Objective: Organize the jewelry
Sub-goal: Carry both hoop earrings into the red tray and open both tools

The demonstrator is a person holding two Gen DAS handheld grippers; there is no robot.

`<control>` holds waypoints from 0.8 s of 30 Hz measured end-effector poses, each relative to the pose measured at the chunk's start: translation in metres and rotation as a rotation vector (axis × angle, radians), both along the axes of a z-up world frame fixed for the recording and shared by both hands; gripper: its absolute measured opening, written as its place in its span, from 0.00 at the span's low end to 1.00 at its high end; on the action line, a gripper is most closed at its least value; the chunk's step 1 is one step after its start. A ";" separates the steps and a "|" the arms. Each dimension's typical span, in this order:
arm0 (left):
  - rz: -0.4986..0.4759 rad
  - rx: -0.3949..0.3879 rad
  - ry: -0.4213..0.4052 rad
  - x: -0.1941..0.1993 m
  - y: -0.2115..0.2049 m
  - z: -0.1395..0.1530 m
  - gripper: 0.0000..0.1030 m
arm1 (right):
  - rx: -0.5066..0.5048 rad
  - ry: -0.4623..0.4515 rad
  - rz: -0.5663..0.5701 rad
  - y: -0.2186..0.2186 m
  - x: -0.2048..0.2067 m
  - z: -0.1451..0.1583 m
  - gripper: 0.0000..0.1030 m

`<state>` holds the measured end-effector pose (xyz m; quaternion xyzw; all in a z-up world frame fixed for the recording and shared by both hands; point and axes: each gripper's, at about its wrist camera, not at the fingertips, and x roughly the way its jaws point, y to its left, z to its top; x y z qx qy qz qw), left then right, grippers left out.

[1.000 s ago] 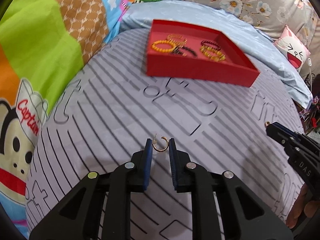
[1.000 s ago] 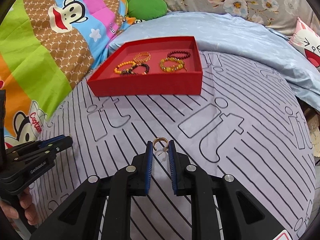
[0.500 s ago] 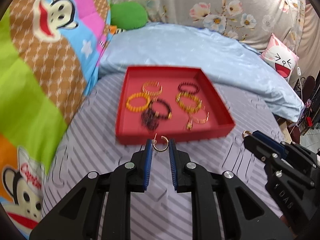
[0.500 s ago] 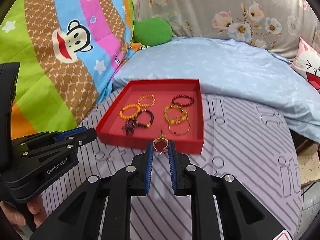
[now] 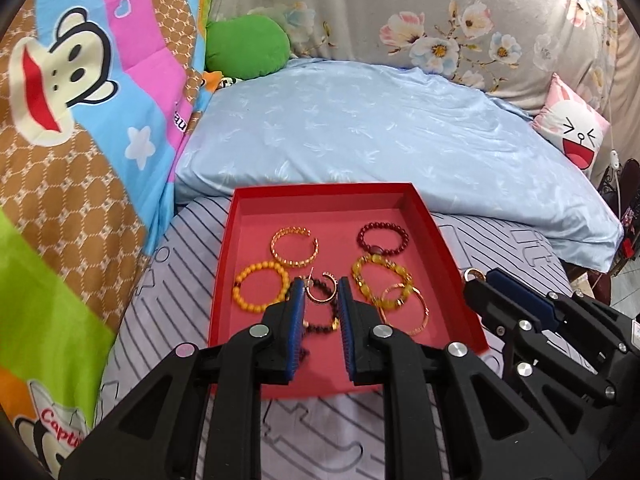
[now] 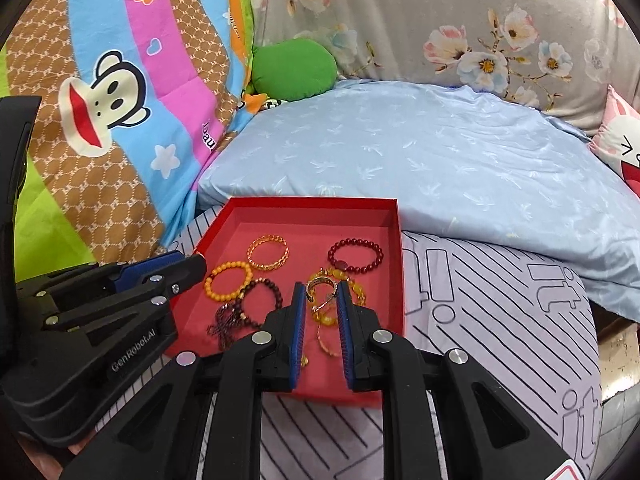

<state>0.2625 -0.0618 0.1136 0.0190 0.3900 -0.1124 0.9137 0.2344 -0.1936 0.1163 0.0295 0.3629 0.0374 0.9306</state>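
Observation:
A red tray [image 5: 224, 280] [image 6: 396, 280] lies on the bed and holds several bracelets: an orange bead one [image 5: 262, 286], a gold cuff [image 5: 295, 246], a dark red bead one [image 5: 383, 236], a yellow bead one [image 5: 380, 276] and a thin gold bangle [image 5: 404, 308]. My left gripper [image 5: 320, 288] is shut on a small gold hoop earring [image 5: 322, 288] and holds it over the tray's middle. My right gripper [image 6: 320, 292] is shut on another gold hoop earring [image 6: 320, 286] over the tray's right half; it also shows in the left wrist view [image 5: 474, 280].
The tray sits on a grey striped sheet [image 6: 500, 300]. A light blue pillow [image 5: 380, 132] lies behind it. A colourful monkey blanket [image 5: 80, 100] rises on the left, a green cushion [image 5: 248, 46] at the back, a pink cushion [image 5: 576, 136] on the right.
Both grippers have moved forward from the striped sheet to above the red tray, each still holding its earring.

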 end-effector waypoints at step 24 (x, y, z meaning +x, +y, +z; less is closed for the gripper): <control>0.033 0.029 0.088 0.072 -0.007 -0.053 0.16 | -0.004 0.088 -0.011 0.002 0.073 -0.051 0.15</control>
